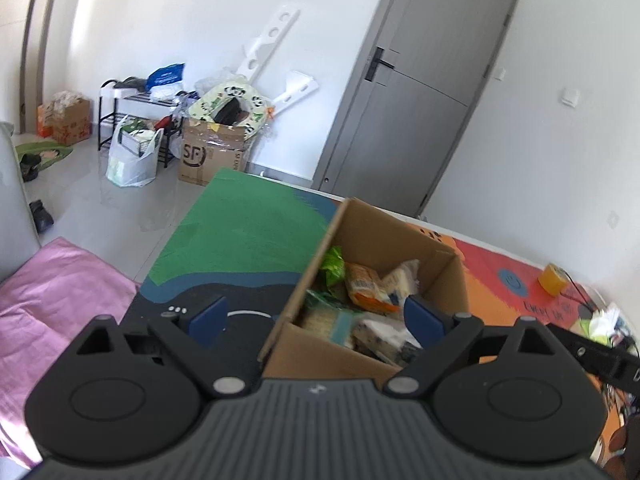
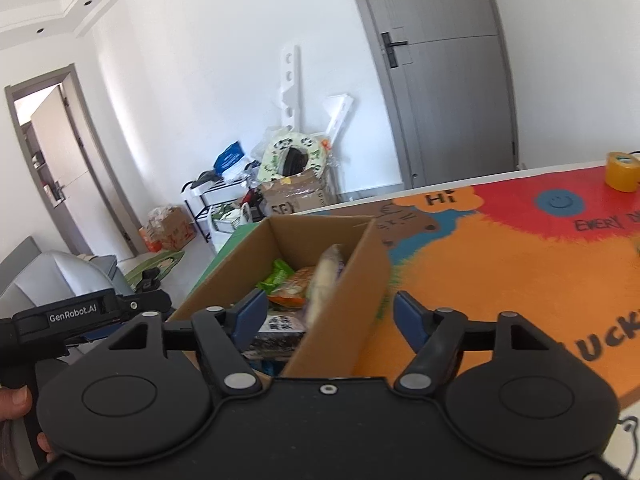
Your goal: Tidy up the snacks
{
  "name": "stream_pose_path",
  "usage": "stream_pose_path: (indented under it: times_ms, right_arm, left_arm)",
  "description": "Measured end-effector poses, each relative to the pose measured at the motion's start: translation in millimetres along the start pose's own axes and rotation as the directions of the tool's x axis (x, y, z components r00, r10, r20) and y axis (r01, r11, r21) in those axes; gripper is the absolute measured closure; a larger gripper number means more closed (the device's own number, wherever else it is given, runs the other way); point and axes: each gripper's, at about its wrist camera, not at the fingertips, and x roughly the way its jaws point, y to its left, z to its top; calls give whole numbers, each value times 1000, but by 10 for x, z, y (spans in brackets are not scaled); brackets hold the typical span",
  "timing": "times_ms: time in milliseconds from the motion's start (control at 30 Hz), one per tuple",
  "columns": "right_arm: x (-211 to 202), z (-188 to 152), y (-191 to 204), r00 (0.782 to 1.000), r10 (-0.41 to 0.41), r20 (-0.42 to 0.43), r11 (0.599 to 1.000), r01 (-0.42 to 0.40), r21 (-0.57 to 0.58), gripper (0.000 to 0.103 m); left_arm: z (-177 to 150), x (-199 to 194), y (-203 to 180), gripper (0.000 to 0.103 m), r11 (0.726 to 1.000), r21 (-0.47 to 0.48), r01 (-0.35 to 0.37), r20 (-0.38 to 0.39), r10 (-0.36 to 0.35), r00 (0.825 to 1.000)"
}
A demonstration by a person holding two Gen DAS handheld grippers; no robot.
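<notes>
White walls and a grey door [image 2: 448, 80] back a colourful mat-covered surface [image 2: 500, 272] carrying one open cardboard box [image 1: 320, 248]. Snacks [image 1: 368, 284] (perhaps six packets, though blur muddles the count) already lie inside; none remain visible outside, so sorting looks nearly finished. One tape roll [image 2: 622, 171] sits well apart. Left hand-held gripper [image 1: 316, 316] and right hand-held gripper [image 2: 330, 314] both stand released, straddling box walls, grasping nothing.

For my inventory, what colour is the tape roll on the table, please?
Yellow tape roll, clearest in the right wrist view.
</notes>
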Motion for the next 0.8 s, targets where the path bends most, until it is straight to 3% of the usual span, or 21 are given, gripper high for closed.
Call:
stream_pose_path:
  times_ms: [367, 533, 800]
  right_arm:
    - [-464, -75, -203, 997, -60, 39, 998, 60, 18, 16]
    - [-689, -100, -275, 994, -88, 68, 996, 87, 16, 0]
    - [-1028, -136, -373, 989, -123, 88, 992, 122, 13, 0]
  left_arm:
    - [-178, -191, -470, 6, 989, 117, 95, -30, -92, 995]
    - [-244, -338, -627, 5, 978, 172, 116, -18, -114, 993]
    - [-333, -539, -858, 4, 961, 240, 136, 9, -142, 990]
